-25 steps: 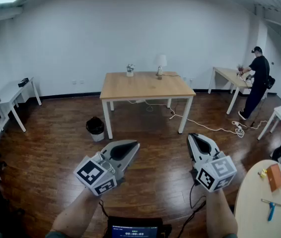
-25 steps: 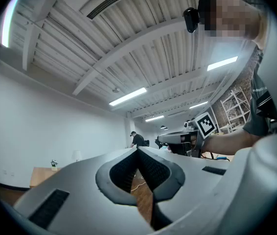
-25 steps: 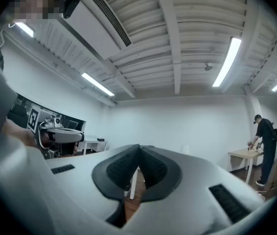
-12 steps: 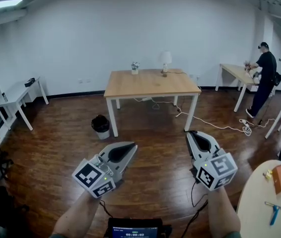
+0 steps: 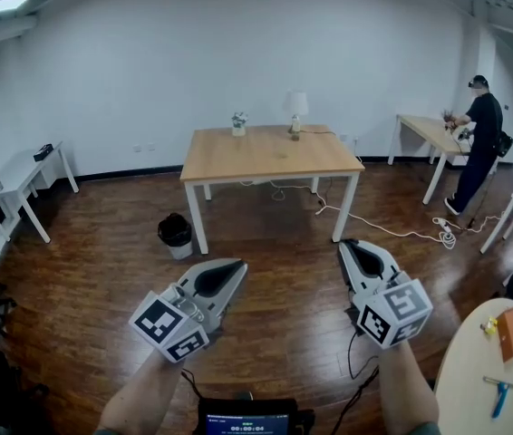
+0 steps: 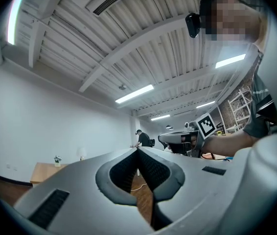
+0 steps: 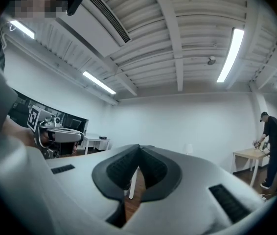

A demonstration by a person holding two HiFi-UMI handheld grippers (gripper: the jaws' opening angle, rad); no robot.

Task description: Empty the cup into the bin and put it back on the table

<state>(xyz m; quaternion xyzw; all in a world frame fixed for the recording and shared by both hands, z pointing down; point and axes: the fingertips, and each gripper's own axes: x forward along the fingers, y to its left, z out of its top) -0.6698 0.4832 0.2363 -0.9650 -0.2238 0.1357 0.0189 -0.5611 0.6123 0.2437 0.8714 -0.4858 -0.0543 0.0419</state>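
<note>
A wooden table [image 5: 266,157] stands mid-room in the head view. On its far edge are a small white cup-like pot [image 5: 238,124] with something green in it and a small lamp [image 5: 295,113]. A black bin [image 5: 175,235] sits on the floor by the table's left front leg. My left gripper [image 5: 236,266] and right gripper [image 5: 351,246] are held side by side well short of the table, both shut and empty. The left gripper view shows its jaws [image 6: 137,150] meeting, with the table [image 6: 43,170] far off. The right gripper [image 7: 139,146] is likewise shut.
A person [image 5: 479,139] works at a second table at the far right. A white cable [image 5: 392,234] trails over the dark wood floor. A round table [image 5: 474,370] with small tools is at the lower right, a white desk [image 5: 21,175] on the left.
Both grippers have drifted slightly forward together and stay shut. The head view swung a little sideways and back, so the table sits almost where it was.
</note>
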